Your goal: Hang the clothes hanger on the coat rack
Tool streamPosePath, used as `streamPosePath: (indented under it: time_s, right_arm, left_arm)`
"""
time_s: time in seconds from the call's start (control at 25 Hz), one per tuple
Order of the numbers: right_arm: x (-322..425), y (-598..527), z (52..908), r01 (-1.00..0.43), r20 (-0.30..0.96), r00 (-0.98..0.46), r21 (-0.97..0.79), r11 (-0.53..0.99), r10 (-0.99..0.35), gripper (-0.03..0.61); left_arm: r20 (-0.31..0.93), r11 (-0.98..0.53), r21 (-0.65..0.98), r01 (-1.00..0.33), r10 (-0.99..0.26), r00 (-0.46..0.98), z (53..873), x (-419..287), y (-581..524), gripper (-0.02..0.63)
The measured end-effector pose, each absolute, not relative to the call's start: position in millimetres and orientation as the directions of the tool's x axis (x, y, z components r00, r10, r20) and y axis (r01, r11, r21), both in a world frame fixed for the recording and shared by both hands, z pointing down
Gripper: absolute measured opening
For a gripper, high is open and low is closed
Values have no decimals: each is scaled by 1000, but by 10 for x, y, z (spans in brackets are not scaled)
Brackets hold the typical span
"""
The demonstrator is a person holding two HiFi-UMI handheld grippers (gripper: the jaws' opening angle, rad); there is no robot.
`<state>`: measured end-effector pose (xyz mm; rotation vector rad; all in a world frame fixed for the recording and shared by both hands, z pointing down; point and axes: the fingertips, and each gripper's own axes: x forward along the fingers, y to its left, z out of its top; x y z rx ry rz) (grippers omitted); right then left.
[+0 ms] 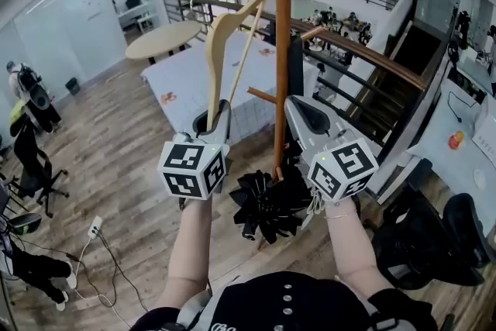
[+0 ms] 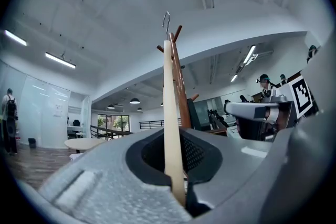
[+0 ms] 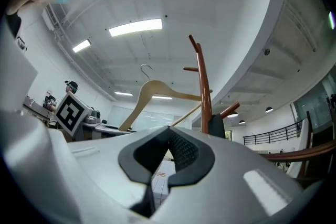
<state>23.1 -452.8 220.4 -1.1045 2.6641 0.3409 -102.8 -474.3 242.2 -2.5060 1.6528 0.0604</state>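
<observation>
**A:** Jaws first. What does the left gripper (image 2: 174, 168) have?

**B:** Its own view shows them clenched on the clothes hanger (image 2: 171, 107). The hanger is edge-on there, one pale, smooth wooden slat rising out of the black ribbed pads, with a thin wire hook (image 2: 166, 21) on top.

**A:** The head view doesn't give that pinch.

**B:** No, the grey shell covers it. But it gives the hanger's shape: a curved shoulder and a slim straight bar, held up at a tilt close beside the coat rack (image 1: 283, 50). The hanger is not hung on a peg, and I cannot tell whether it touches the pole.

**A:** And the right gripper (image 3: 157, 165)?

**B:** Its jaws are drawn together, with only a sliver of light between them and nothing in them. Its view catches the hanger from the side, showing the full arch, and the left gripper's marker cube (image 3: 71, 110).

**A:** The rack itself?

**B:** It is a round pole of glossy reddish-brown wood with short pegs angled upward. The gripper views show its top pegs against the white ceiling. The head view shows the pole running down between the two grippers.

**A:** Further out?

**B:** Only the head view shows the plank floor (image 1: 116, 159), a round pale table (image 1: 163, 39) and a long white table (image 1: 201, 81). The bright ceiling strip lights (image 3: 135, 27) show best from the grippers.
</observation>
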Motion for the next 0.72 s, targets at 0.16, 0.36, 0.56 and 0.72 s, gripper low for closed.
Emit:
streamPosePath:
  time_s: [0.16,0.36,0.56,0.72]
  right_arm:
    - [142,-4579,2041,-693,-322,-711,163,703,-626,0]
    - [39,-4655,1981,-666,-327,-736,193,721,-592,0]
    - [47,-4751,1874,-658,-339,-744,214,722,-577,0]
    - [54,-4805,1788,-653,-346,-749,241,718,-565,0]
  left_arm:
    - [-118,-393,-111,-913,-907,405,2320,-965,-4899,5]
    - [-132,-384,-143,-912,-906,402,2160,-902,-5111,5]
    - [-143,-368,-200,-908,-906,399,1941,-876,-5312,5]
    - [-156,-355,-226,-907,-906,394,1795,-831,-5446,5]
